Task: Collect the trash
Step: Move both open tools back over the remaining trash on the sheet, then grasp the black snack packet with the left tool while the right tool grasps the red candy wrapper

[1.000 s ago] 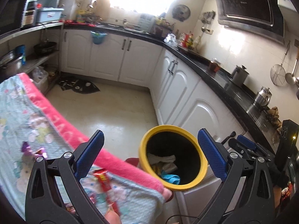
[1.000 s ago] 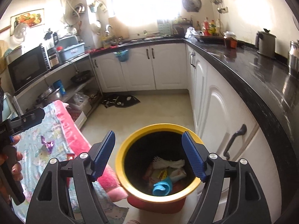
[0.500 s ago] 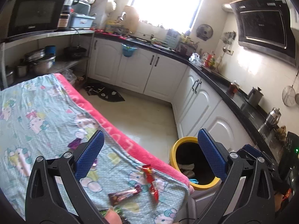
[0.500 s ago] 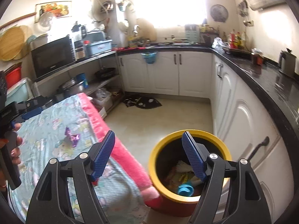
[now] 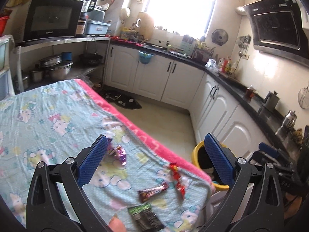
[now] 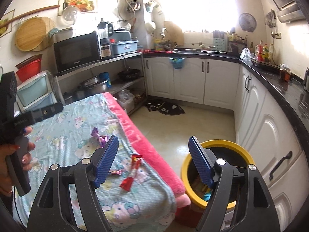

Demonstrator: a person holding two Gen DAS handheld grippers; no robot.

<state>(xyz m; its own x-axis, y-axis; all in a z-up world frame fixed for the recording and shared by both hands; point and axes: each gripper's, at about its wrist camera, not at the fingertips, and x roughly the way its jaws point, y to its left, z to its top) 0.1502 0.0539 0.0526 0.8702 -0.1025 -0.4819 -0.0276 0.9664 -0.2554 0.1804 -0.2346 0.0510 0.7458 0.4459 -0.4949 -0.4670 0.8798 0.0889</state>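
The cloth-covered counter (image 5: pixel 48 116) carries the wrappers; the yellow bin (image 6: pixel 214 174) stands just beside its corner. Left gripper (image 5: pixel 155 160), jaws spread and empty, hangs above the red wrapper (image 5: pixel 177 177), whose long axis runs roughly fore-aft. Right gripper (image 6: pixel 153 160), jaws also spread, is likely farther.

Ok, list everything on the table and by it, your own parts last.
wrappers: four, red, brown, purple, dark green, scattered on the cloth
cloth: one, pale blue with pink edge, over the table
bin: one, yellow rim, black inside, on the floor at the table's end, trash inside
mat: one, black, on the floor by the cabinets
left tool: one, black with blue pads, open, above the cloth
right tool: one, black with blue pads, open, between cloth and bin
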